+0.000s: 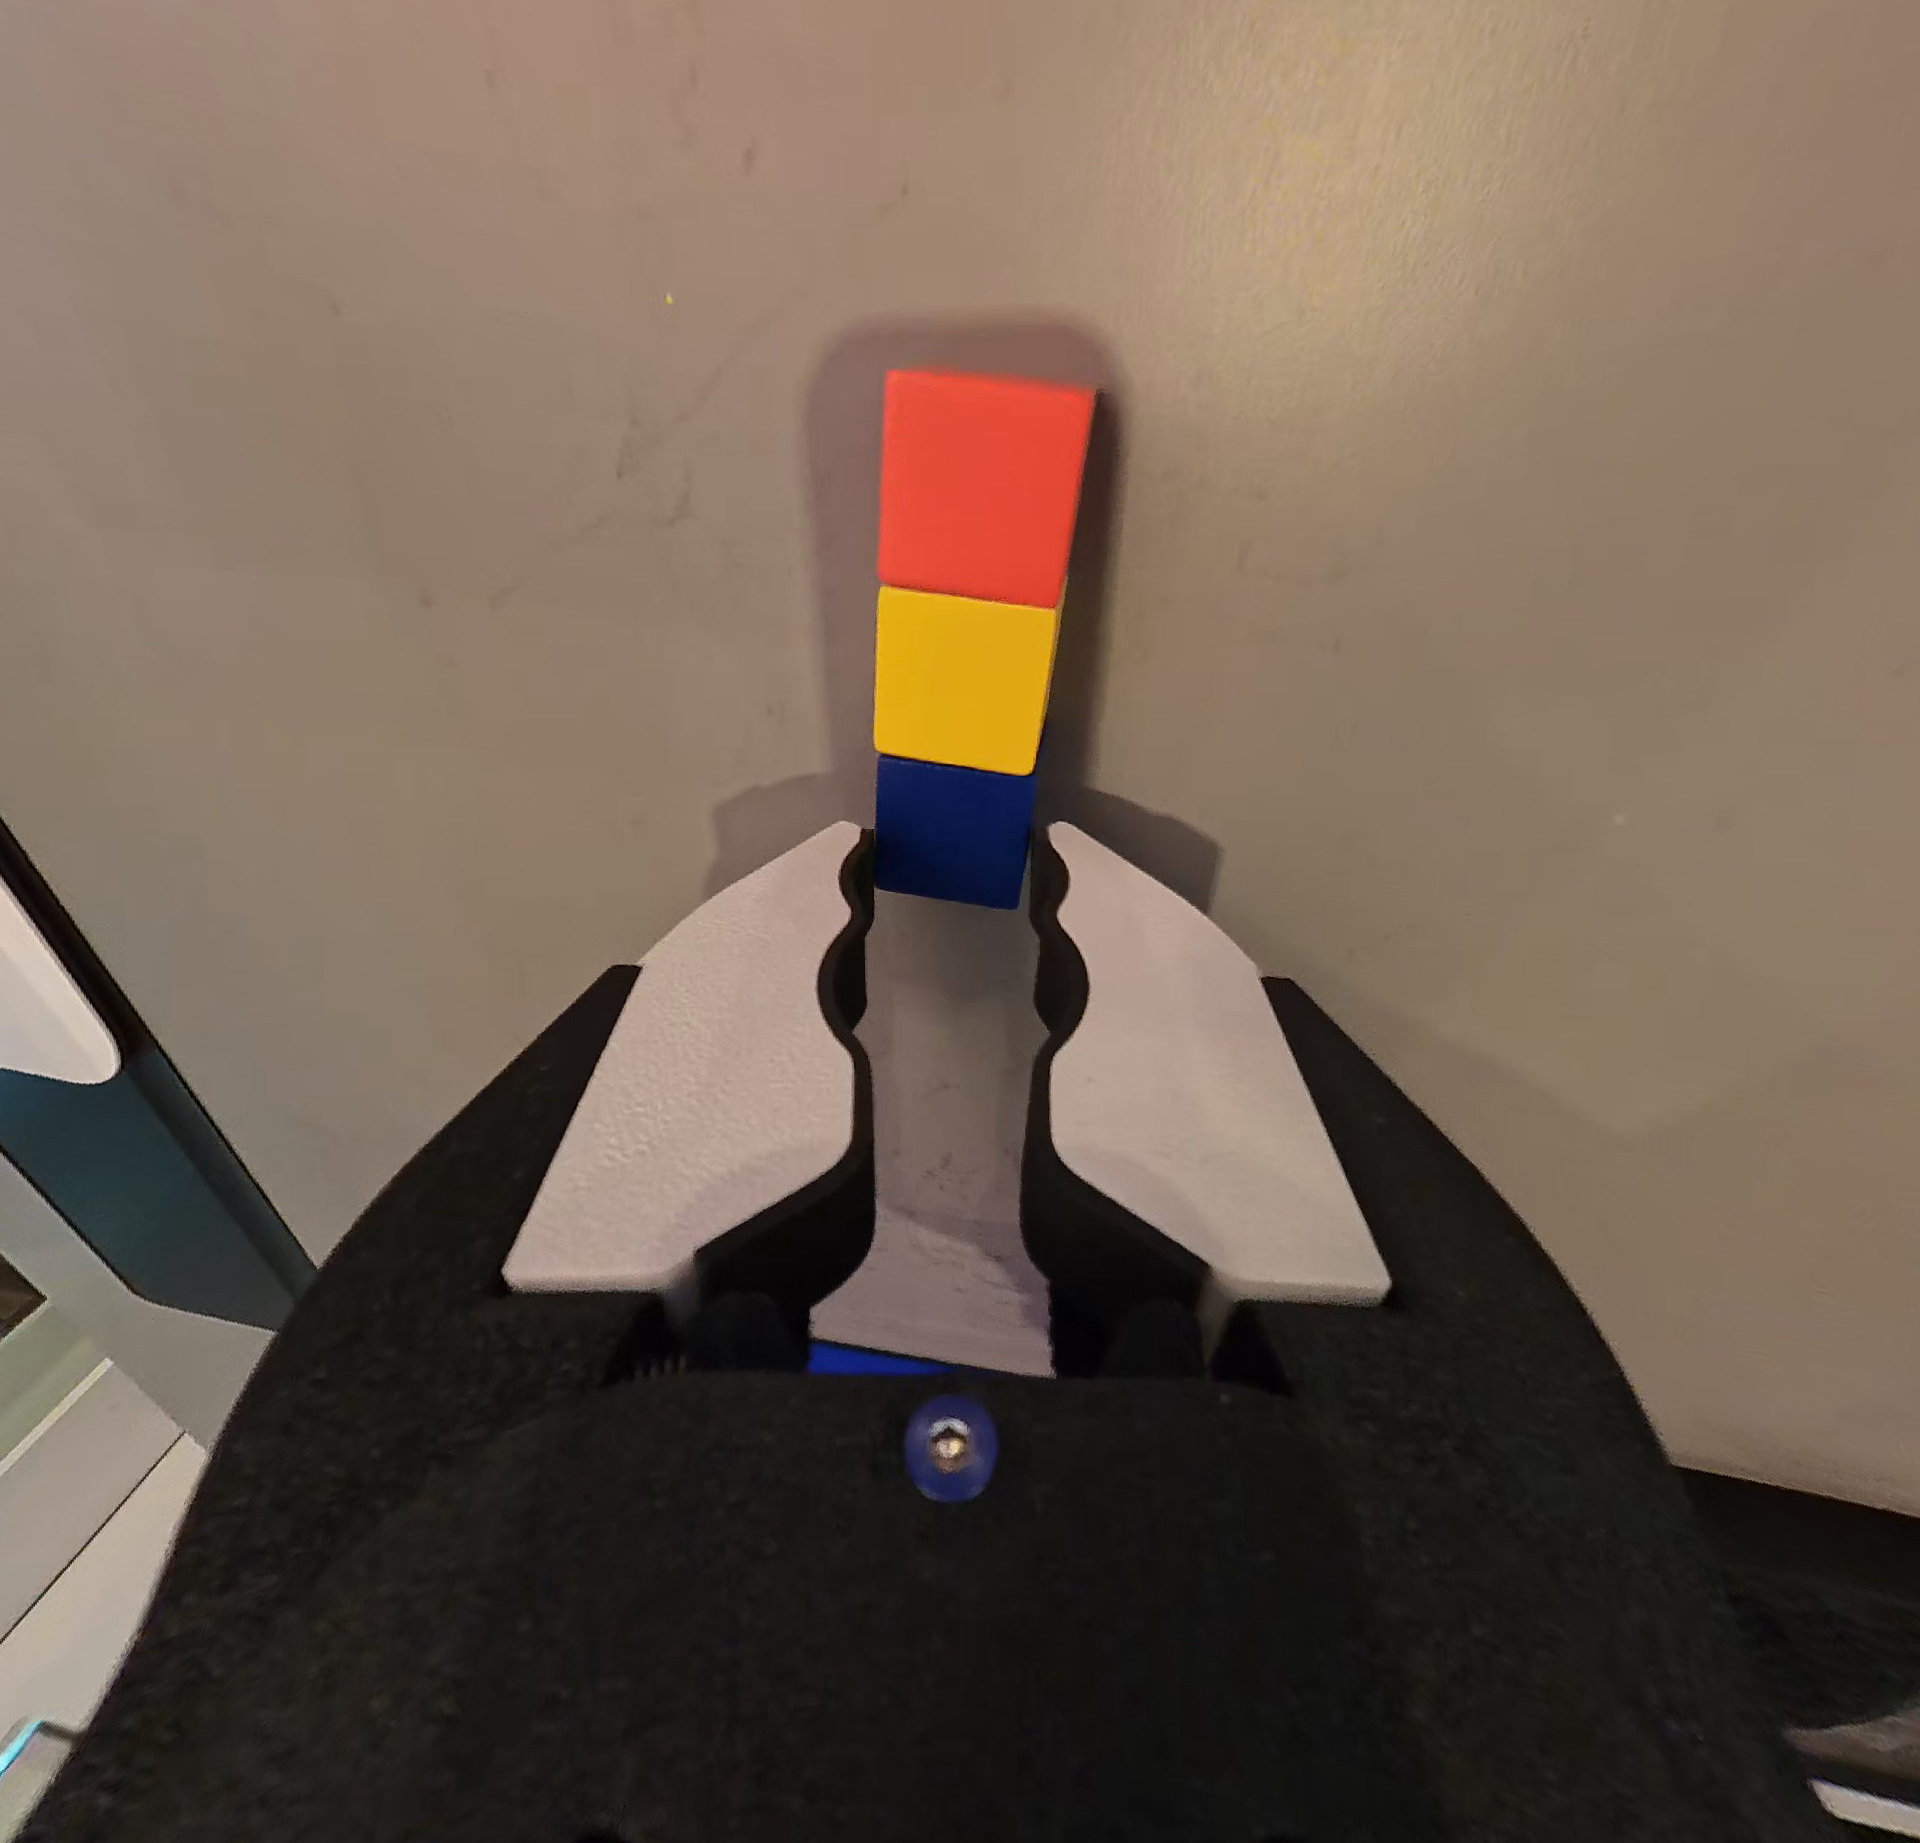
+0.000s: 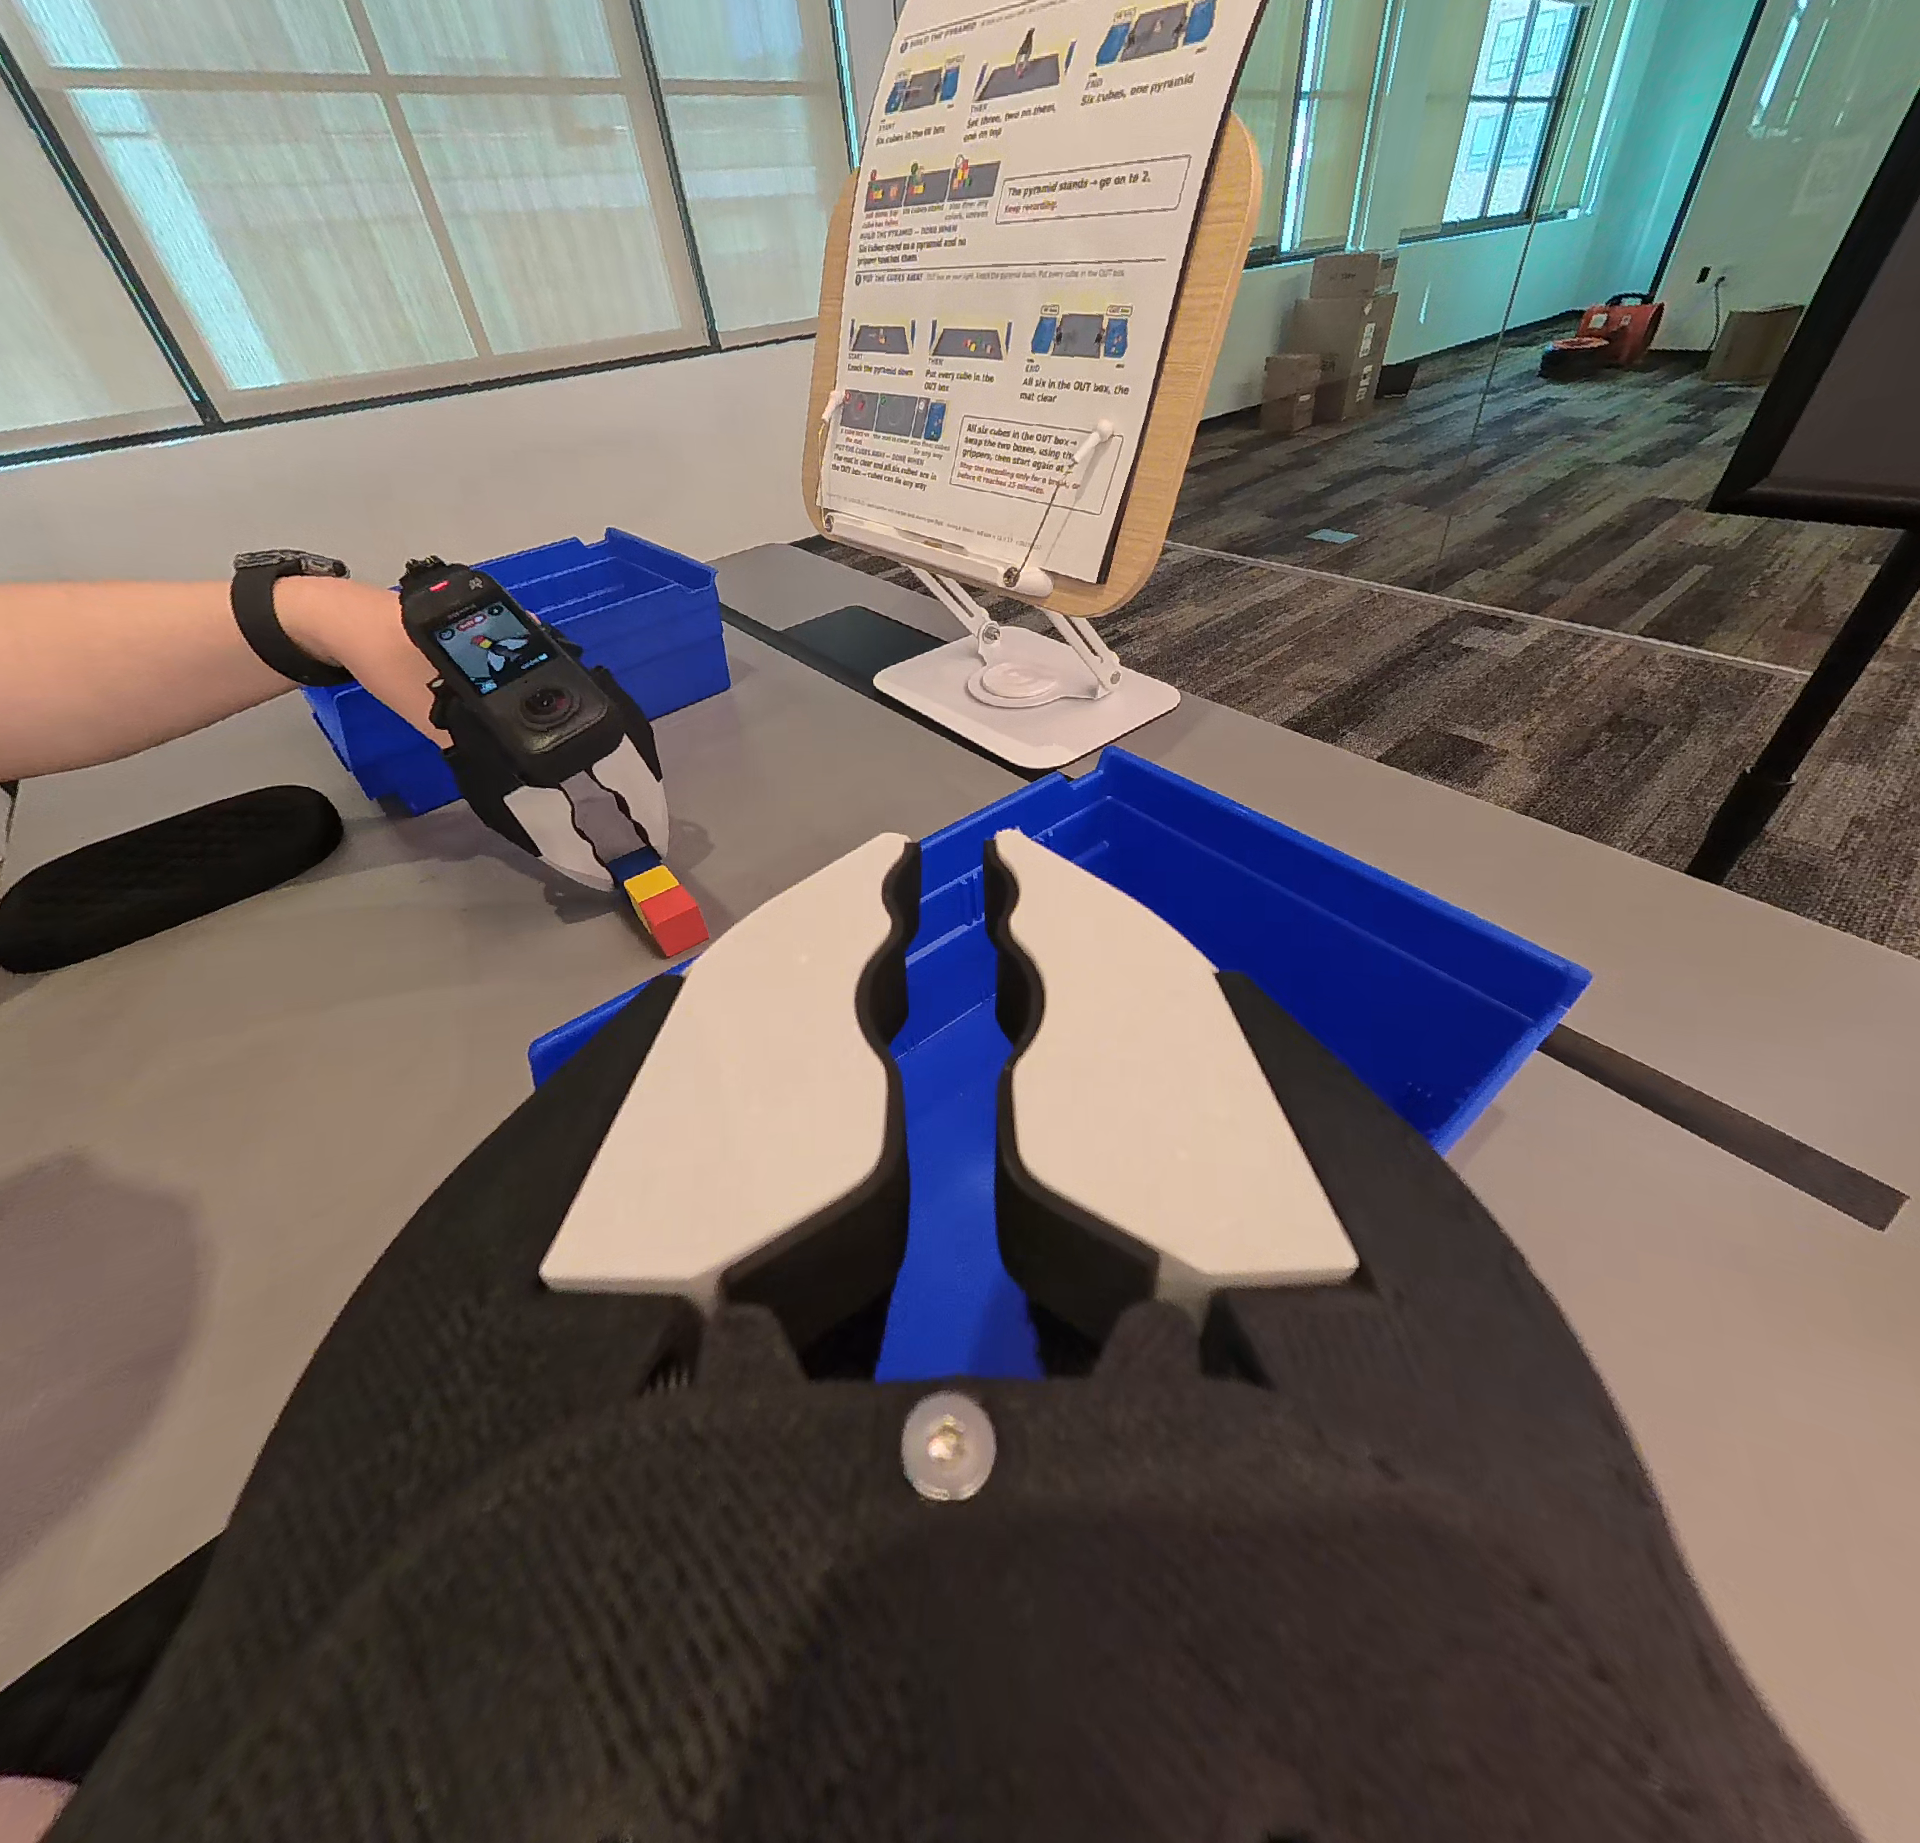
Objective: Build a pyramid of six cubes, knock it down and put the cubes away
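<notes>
Three cubes lie in a touching row on the grey table (image 1: pixel 416 546): red (image 1: pixel 982 484) farthest, yellow (image 1: pixel 961 676) in the middle, blue (image 1: pixel 954 832) nearest. My left gripper (image 1: pixel 951 848) has its two pads against the sides of the blue cube, which rests on the table. The right wrist view shows the same row, blue (image 2: pixel 636 866), yellow (image 2: pixel 649 887) and red (image 2: pixel 675 926), at the tips of the left gripper (image 2: pixel 623 863). My right gripper (image 2: pixel 954 843) is empty, its jaws a narrow gap apart, above a blue bin (image 2: pixel 1351 962).
A second blue bin (image 2: pixel 623 609) stands behind the left gripper. A wooden stand with an instruction sheet (image 2: pixel 1039 287) stands at the table's far edge. A black padded rest (image 2: pixel 166 868) lies at the left. A person's forearm (image 2: pixel 125 671) holds the left gripper. Some 40 centimetres of space lies between my two pairs of fingers.
</notes>
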`<act>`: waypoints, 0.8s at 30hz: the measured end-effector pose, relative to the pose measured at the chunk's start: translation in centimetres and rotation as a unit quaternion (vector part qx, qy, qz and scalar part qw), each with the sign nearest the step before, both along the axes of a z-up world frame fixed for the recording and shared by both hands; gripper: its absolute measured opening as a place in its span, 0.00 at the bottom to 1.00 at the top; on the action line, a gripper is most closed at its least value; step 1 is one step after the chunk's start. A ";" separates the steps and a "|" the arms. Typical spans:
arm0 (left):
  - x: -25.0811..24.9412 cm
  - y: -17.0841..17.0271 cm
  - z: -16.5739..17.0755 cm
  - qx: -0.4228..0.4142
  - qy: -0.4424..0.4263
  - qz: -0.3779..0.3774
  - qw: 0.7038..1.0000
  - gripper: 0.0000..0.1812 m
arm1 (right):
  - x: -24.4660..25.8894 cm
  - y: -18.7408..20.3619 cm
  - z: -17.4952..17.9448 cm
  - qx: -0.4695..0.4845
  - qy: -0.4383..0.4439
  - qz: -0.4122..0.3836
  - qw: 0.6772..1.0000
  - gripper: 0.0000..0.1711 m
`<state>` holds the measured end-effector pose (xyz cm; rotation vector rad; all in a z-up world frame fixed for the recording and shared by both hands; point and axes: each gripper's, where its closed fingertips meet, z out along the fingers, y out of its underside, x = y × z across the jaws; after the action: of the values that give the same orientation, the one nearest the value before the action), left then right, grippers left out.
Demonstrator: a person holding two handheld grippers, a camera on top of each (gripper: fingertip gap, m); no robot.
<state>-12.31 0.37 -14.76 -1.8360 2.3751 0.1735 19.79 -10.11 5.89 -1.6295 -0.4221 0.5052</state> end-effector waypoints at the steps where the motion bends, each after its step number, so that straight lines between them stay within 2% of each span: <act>1: -0.1 -0.1 0.0 -0.004 0.004 0.000 1.000 0.18 | 0.0 0.0 0.0 -0.001 0.000 0.000 1.000 0.07; 4: 0.0 0.2 0.2 0.007 0.003 0.005 1.000 0.28 | 0.0 0.1 -0.1 -0.002 0.001 0.002 1.000 0.07; 9: 0.4 -0.3 3.3 -0.009 -0.052 0.009 0.999 0.28 | -0.2 0.2 -0.3 -0.006 -0.003 0.005 1.000 0.07; 11: 0.1 -0.3 6.4 0.006 -0.100 0.014 0.995 0.28 | -0.4 0.2 -0.4 -0.009 -0.004 0.007 1.000 0.07; 14: -2.5 0.8 13.1 0.057 -0.203 0.057 0.976 0.27 | -0.4 0.2 -0.6 -0.014 -0.008 0.008 1.000 0.07; 16: -6.1 3.0 17.0 0.108 -0.246 0.108 0.957 0.26 | -0.3 0.2 -0.5 -0.013 -0.007 0.007 1.000 0.07; 18: -10.7 5.6 19.4 0.152 -0.249 0.158 0.943 0.26 | -0.3 0.2 -0.2 -0.007 -0.005 0.006 1.000 0.07; 22: -18.3 10.5 19.6 0.166 -0.212 0.262 0.927 0.26 | -0.6 0.2 0.4 0.006 -0.006 0.010 1.000 0.07; 24: -20.3 12.1 17.6 0.150 -0.186 0.253 0.937 0.26 | -0.8 0.3 0.3 0.004 -0.009 0.011 1.000 0.07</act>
<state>-32.58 12.50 2.88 -2.0613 1.5055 0.2024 19.01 -9.84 6.20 -1.6233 -0.4556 0.5054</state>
